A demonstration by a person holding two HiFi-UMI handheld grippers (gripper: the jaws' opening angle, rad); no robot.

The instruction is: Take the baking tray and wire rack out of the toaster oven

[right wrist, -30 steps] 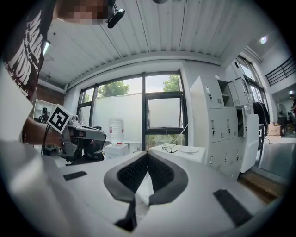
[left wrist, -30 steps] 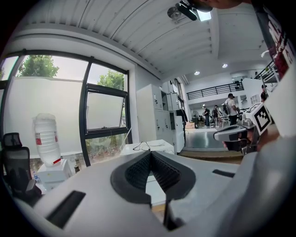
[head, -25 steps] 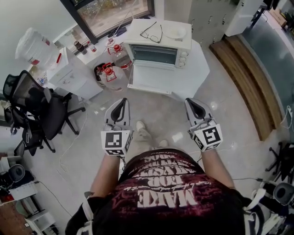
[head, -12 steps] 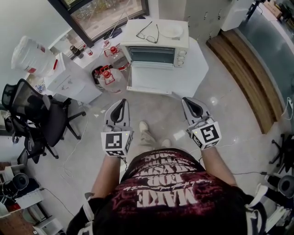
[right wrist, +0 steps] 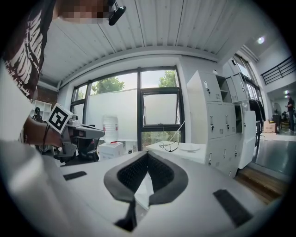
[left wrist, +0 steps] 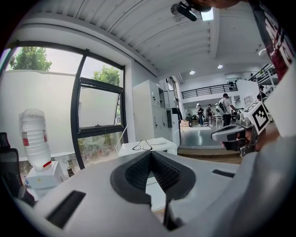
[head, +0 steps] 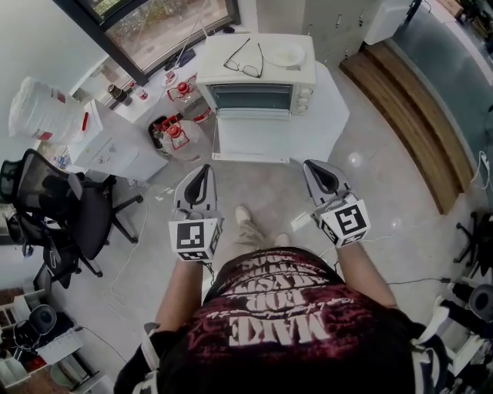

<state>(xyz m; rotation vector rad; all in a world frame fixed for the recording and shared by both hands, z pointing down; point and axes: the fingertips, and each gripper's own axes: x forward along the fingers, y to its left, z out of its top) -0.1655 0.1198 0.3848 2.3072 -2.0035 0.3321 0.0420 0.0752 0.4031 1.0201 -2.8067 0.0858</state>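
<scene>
While the toaster oven point(head: 258, 86) stands open, glasses point(head: 243, 61) and plate point(head: 285, 54) on top, left claw point(head: 203, 169) and right claw point(head: 311, 165) closed, empty.

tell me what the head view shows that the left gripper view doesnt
Only the head view: the toaster oven with its glass front, the black office chair and the red-capped jugs on the floor. Only the left gripper view: people standing in a far hall and the ceiling lamp. Both: the glasses lying on top of the oven, the big water bottle by the window, and the right gripper.
</scene>
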